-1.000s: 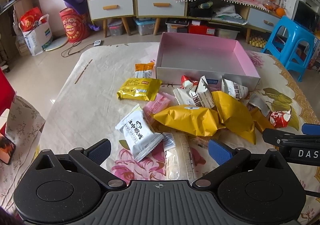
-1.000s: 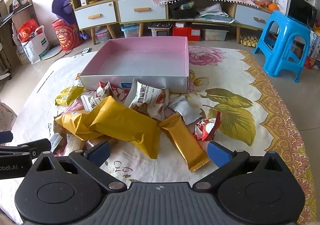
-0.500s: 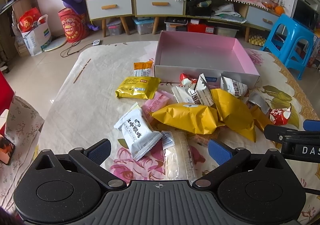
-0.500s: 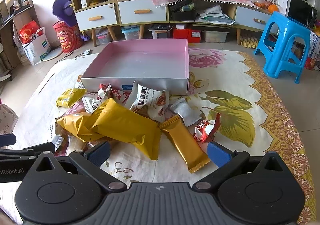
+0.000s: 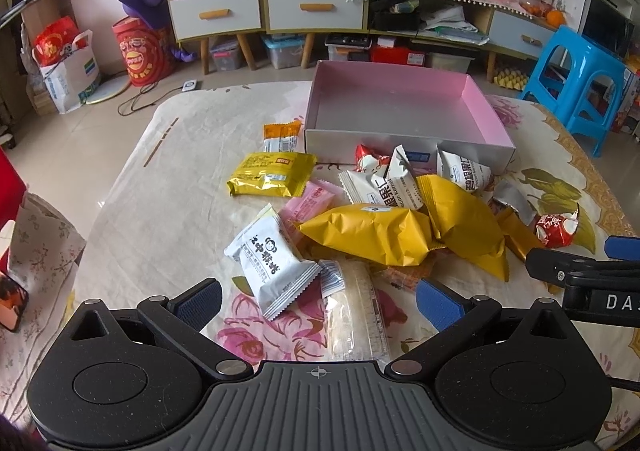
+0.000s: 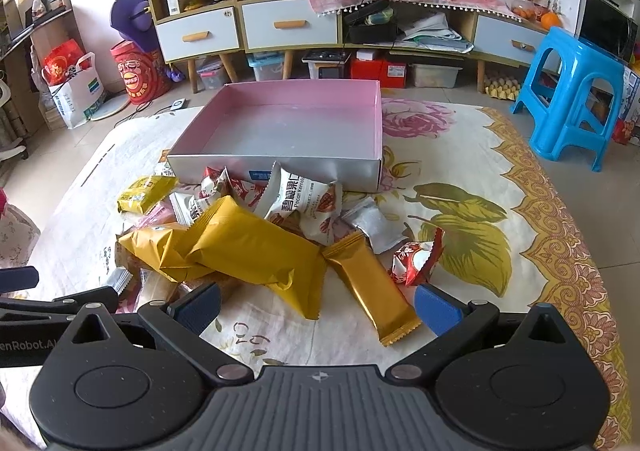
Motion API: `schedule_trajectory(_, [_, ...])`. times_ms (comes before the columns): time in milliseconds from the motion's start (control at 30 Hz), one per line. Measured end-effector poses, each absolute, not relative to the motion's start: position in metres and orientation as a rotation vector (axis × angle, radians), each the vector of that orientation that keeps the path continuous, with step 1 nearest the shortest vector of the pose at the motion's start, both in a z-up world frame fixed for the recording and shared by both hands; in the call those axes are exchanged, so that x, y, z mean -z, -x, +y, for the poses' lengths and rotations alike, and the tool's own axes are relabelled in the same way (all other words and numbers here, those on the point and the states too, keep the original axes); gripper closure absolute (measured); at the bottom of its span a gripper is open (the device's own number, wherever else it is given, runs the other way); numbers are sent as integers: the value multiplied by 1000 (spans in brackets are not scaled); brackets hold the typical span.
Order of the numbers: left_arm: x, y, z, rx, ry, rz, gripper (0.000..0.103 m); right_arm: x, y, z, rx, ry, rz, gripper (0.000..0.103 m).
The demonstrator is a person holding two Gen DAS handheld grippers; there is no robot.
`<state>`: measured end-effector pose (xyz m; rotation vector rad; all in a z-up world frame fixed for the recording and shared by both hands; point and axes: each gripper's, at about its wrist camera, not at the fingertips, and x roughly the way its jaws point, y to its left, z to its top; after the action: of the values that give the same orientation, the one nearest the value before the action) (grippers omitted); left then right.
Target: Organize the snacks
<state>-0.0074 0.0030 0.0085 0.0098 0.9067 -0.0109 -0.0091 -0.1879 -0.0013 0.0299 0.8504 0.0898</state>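
Little has moved since a second ago: both cameras have eased slightly back, and the snack pile lies as it did.

From the left wrist, the left gripper hangs with jaws spread wide and empty above a white packet and a clear wrapped bar. To their left the floral tablecloth is bare out to its edge. The pink box stands behind the heap, its near wall touching several packets.

From the right wrist, the right gripper is likewise wide apart and holding nothing, just short of a gold bar and a large yellow packet. A red wrapper sits beside the bar. Right of it, cloth lies open to the patterned border.
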Motion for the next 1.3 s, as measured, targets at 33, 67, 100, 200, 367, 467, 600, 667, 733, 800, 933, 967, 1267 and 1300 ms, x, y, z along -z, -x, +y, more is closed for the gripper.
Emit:
schedule_trajectory(33, [-9,7,3,11,-8,909,0,1,9,-188,-90,-32,850,8])
schedule_trajectory(67, [-8,7,3,11,-5,911,0,0,9,-189,-91,-34,848,8])
schedule_trajectory(100, [-8,7,3,12,-3,913,0,-1,10,-189,-91,-36,846,8])
schedule_trajectory(200, [-8,7,3,14,3,918,0,-2,10,-190,-94,-37,842,8])
schedule_trajectory(367, [-9,7,3,20,4,914,0,-3,10,-190,-94,-38,844,8])
schedule_trajectory(467, [-11,7,3,19,4,901,0,-4,11,-189,-88,-24,834,8])
schedule_trajectory(600, [-13,6,6,26,29,903,0,-6,11,-190,-78,-7,819,8])
schedule_trajectory(667, [-15,4,9,43,55,908,0,-7,11,-189,-76,15,817,8])
schedule_trajectory(733, [-19,5,10,48,58,894,0,-9,11,-188,-89,29,814,8])
schedule_trajectory(800, [-24,4,12,73,56,874,0,-12,11,-189,-95,26,802,8])
schedule_trajectory(933, [-31,-5,20,103,86,874,0,-20,-2,-199,-124,-19,813,10])
schedule_trajectory(967, [-32,-8,22,111,96,879,0,-23,-6,-204,-133,-48,827,10])
schedule_trajectory(1267, [-27,-47,32,281,46,906,0,-41,-45,-219,-384,-193,858,17])
schedule_trajectory(1300, [-23,-51,32,286,51,911,1,-40,-50,-218,-418,-180,855,18])
